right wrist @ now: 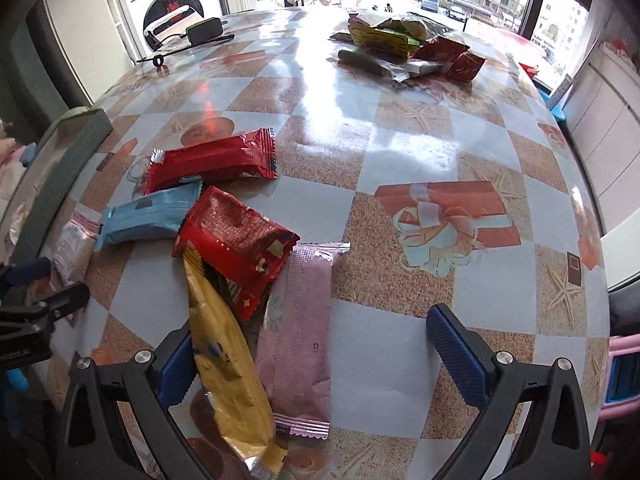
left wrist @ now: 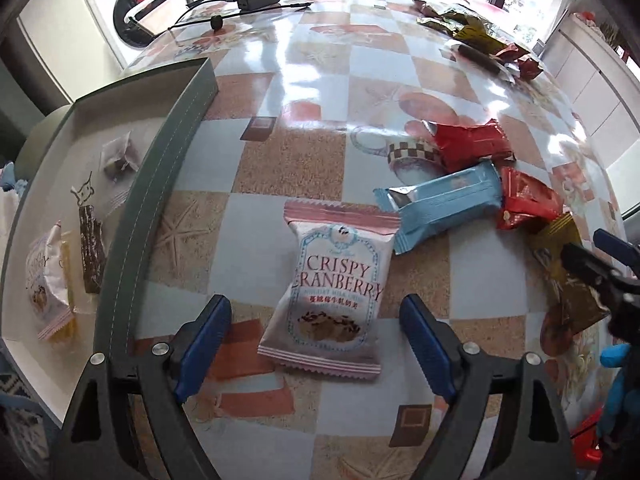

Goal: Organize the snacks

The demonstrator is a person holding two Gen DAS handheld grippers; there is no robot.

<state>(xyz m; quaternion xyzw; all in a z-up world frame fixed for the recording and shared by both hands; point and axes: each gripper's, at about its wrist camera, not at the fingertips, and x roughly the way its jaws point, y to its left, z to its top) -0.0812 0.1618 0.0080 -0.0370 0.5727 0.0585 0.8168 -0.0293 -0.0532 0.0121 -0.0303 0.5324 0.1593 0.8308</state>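
Your left tongs stand wide and empty around the Crispy Cranberry packet, which lies flat on the worktop just beside the grey tray; your right tongs are also wide and empty, straddling the gold packet and the pink packet. The tray holds only a few snacks, including a second cranberry packet and a dark bar. Judge the task as early: the blue packet, red packets and the far pile remain on the worktop.
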